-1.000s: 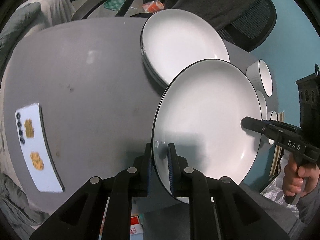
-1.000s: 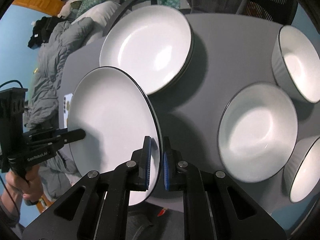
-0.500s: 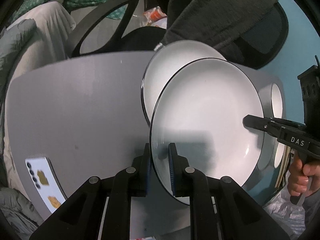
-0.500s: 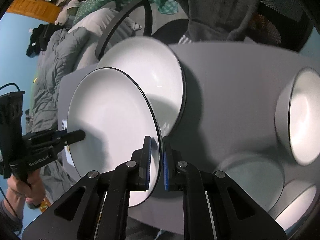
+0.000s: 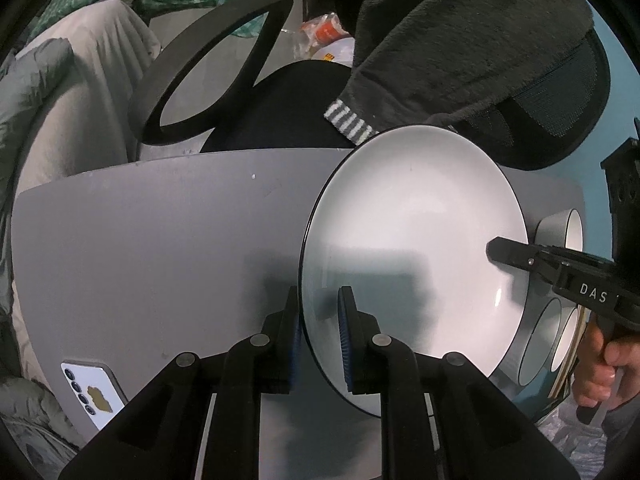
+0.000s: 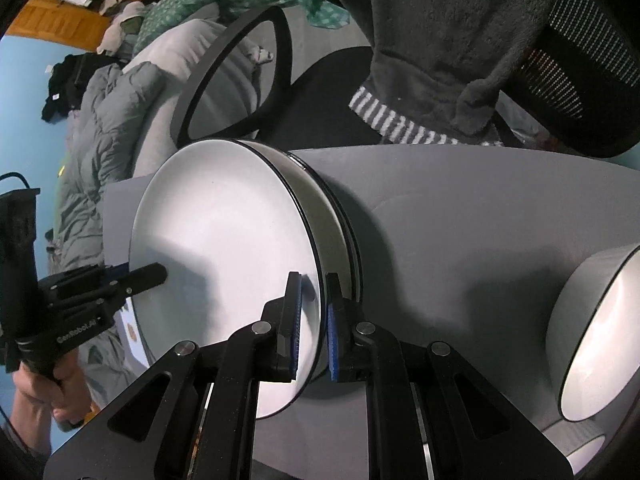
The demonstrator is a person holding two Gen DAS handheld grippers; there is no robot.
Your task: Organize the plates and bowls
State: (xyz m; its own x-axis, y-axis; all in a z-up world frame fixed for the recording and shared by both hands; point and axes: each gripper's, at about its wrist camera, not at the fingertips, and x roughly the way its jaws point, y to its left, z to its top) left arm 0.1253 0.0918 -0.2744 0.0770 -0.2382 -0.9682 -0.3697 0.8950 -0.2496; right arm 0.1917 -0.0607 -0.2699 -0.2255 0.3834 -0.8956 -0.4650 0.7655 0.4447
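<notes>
Gripping opposite rims, both tools [image 5: 318, 330] [image 6: 313, 324] have carried the plate [image 5: 412, 240] over the stack [image 6: 340, 216].

The left claw [image 5: 318, 324] and the right claw [image 6: 313, 322] each clamp opposite rims of one plate [image 5: 412, 248], both held by bare hands.

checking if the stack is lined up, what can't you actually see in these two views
- Stack of plates: left wrist view, hidden behind the held plate; right wrist view shows only its edge, so plate count and contact are unclear.
- Bowls: left wrist view, mostly covered by the held plate and right gripper.
- Bowl: right wrist view, cut off by the frame edge.
- Phone: partly covered by the left gripper.
</notes>
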